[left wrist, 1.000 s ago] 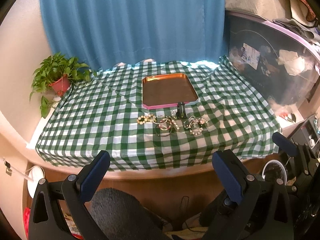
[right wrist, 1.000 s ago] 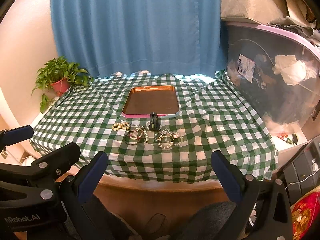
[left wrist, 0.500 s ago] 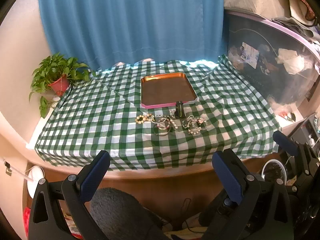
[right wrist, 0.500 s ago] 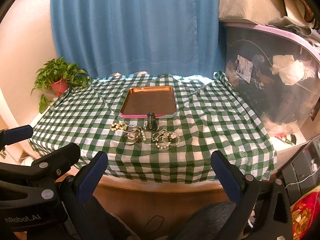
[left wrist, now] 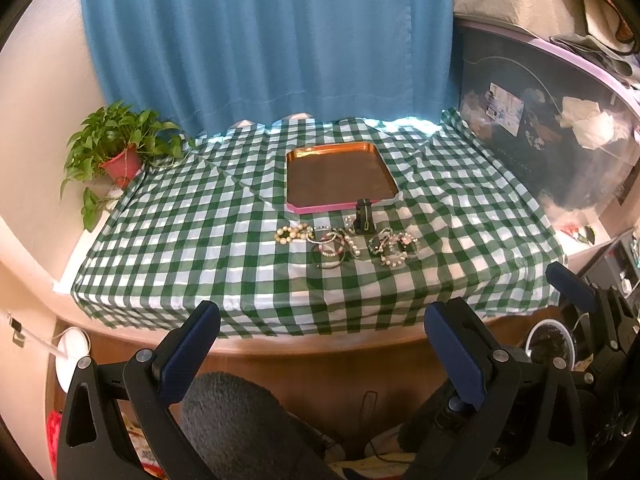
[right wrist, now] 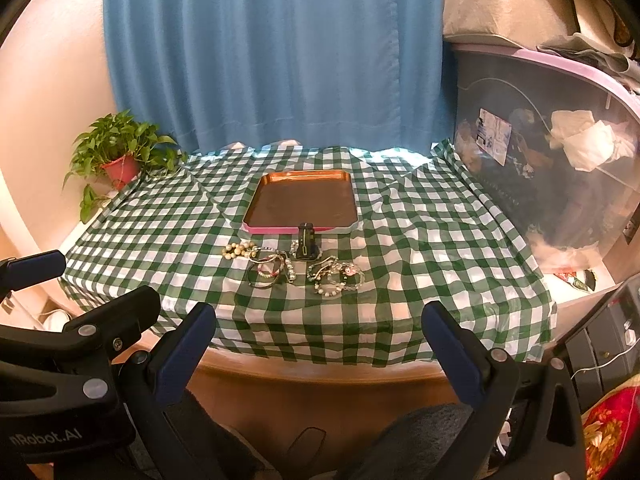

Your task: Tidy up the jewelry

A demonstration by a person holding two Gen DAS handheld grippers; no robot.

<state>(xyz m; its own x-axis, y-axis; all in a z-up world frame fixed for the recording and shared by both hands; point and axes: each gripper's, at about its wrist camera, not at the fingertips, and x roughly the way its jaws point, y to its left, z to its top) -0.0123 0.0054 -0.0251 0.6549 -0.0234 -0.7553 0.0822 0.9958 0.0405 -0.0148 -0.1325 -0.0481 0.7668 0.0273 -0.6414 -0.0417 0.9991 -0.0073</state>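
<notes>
Both grippers wide apart, empty, left gripper (left wrist: 322, 344), right gripper (right wrist: 320, 344), white disc (left wrist: 72, 354) only in left view

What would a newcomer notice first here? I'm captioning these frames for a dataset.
Bead bracelets lie clustered mid-table on a green checked cloth, just in front of an empty copper tray. A blue curtain hangs behind. Both hand-held grippers, left and right, hover open before the table edge.

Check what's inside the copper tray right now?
Nothing visible in the tray: bare dark floor. The jewelry lies on the checked cloth in front; a small black object hides part of its near rim.
</notes>
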